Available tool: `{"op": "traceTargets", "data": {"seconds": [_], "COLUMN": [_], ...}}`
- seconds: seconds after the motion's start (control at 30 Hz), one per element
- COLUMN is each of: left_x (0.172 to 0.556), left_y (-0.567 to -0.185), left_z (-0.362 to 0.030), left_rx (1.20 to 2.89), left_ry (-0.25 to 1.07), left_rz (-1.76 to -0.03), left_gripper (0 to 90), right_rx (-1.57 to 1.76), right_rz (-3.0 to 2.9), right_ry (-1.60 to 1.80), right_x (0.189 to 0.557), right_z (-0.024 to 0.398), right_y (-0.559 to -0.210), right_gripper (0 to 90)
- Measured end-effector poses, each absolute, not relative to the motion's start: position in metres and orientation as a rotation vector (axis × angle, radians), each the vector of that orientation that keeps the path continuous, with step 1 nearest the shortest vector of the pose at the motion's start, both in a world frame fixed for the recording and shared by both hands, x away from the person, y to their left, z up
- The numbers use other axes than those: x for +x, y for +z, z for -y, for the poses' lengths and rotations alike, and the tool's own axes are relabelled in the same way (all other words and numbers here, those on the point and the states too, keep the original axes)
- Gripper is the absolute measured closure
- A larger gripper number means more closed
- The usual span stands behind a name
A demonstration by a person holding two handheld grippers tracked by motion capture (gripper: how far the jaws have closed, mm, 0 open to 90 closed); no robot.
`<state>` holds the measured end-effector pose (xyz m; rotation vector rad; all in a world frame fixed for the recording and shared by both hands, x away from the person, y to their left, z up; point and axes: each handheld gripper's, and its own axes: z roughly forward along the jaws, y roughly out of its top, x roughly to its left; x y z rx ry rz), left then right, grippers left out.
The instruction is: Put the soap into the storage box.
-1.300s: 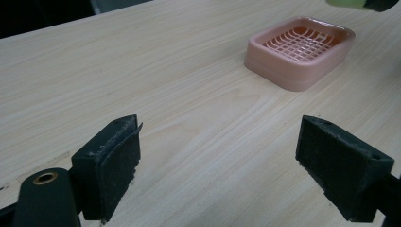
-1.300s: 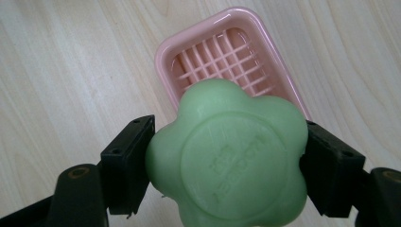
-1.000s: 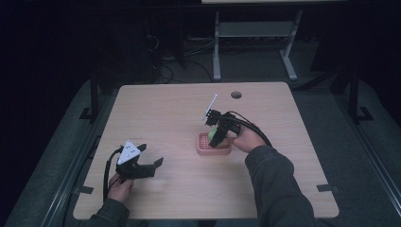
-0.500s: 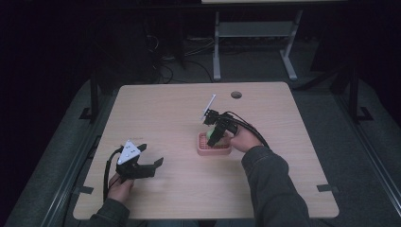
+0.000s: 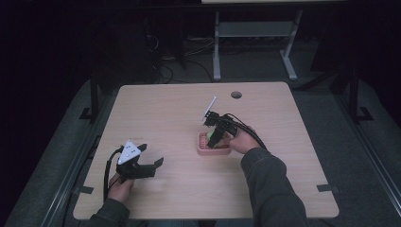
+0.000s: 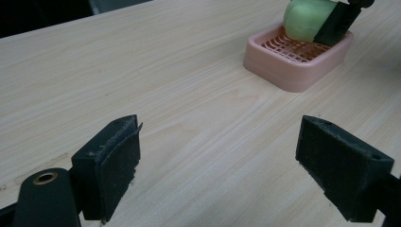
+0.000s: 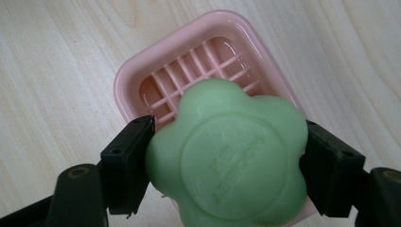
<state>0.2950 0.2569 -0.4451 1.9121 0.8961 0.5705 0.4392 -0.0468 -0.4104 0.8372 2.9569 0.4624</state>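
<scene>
Soap: a green flower-shaped soap (image 7: 227, 156) is sitting pinched between the two black jaws of the right gripper, its raised round stamp facing the right gripper view; it is hanging just over the near part of the dish, and whether it is touching the grid is not clear
Soap dish: a pink soap dish (image 7: 137, 71) with a slatted grid floor is lying flat on the table, right of centre in the high view (image 5: 203, 150); its far rim and most of its grid are showing bare beyond the soap
Right gripper: the right gripper (image 5: 215, 135) is clenching the soap from both sides, one jaw pressing on each flank, and is pointing down into the dish from the person's side
Left gripper: the left gripper (image 5: 142, 165) is resting low near the table's front left corner with its jaws spread wide and nothing between them; in the left gripper view the jaws (image 6: 217, 161) are framing bare wood, with the dish (image 6: 288, 75) and the soap (image 6: 305, 19) farther off at upper right
Table: the light wooden table (image 5: 161, 109) is lying bare across its far half and its left side, leaving wide open room around the dish on every side; the dish is sitting well apart from all four edges
Cable hole: a dark round hole (image 5: 236, 94) is lying near the far edge, well apart from the dish
Surroundings: dark floor and a grey metal stand (image 5: 255, 33) are showing beyond the far edge
</scene>
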Motion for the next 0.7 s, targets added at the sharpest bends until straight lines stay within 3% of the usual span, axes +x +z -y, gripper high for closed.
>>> {"op": "traceTargets", "data": {"seconds": [0.7], "left_x": [0.2948], "left_y": [-0.4452], "left_z": [-0.2564], "left_rx": [1.915], "left_ry": [0.566], "left_rz": [-0.894], "left_gripper": [14.3], "right_rx": [0.834], "right_rz": [-2.936], "right_ry": [0.460], "right_x": [0.4403], "right_z": [0.0430], "right_y": [-0.4146], "right_gripper": [26.3]}}
